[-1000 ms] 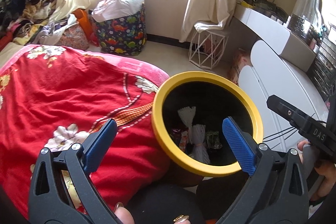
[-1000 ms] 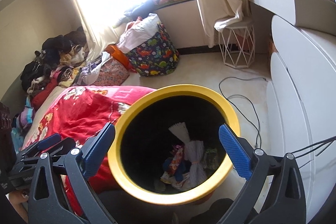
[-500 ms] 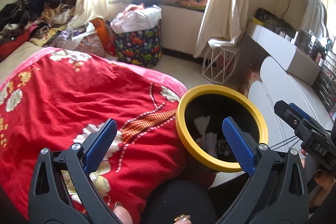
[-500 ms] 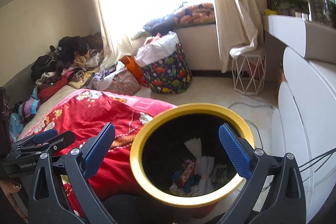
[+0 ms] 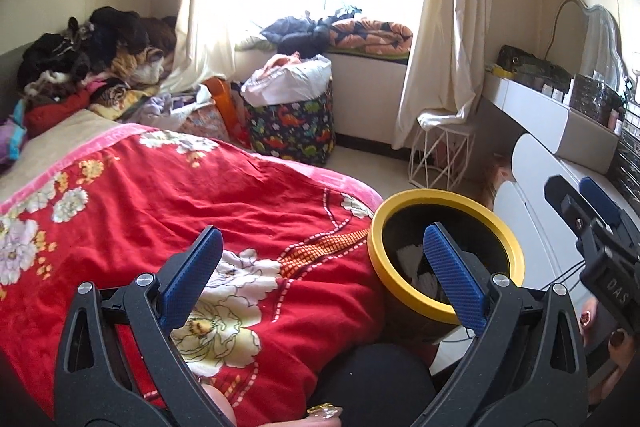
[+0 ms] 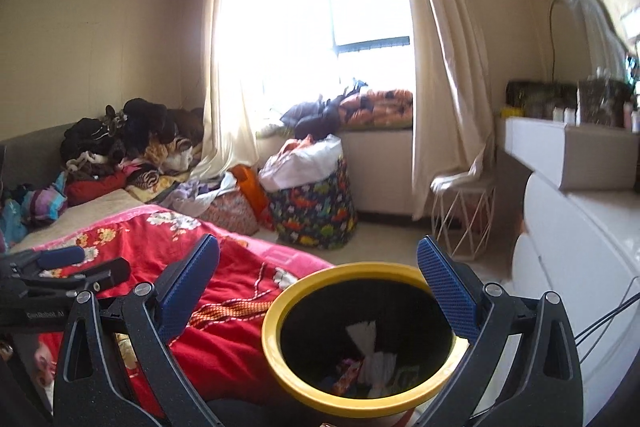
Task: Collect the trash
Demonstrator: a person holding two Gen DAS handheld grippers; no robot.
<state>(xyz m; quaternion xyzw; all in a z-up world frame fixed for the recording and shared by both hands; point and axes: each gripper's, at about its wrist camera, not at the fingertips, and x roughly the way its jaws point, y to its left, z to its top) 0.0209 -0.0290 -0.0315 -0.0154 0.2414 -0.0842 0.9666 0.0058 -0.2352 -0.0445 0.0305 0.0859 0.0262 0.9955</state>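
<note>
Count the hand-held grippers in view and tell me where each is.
2: the left hand-held gripper hangs over the red floral blanket; the right hand-held gripper hangs over the yellow-rimmed black bin. Both are open and empty.

One yellow-rimmed bin (image 6: 352, 343), one red blanket (image 5: 200, 203), two curtains (image 5: 448, 39), one wire stool (image 5: 440, 155).

Bin (image 6: 276, 311) mouth unobstructed; bed (image 6: 224, 343) touching alongside.
</note>
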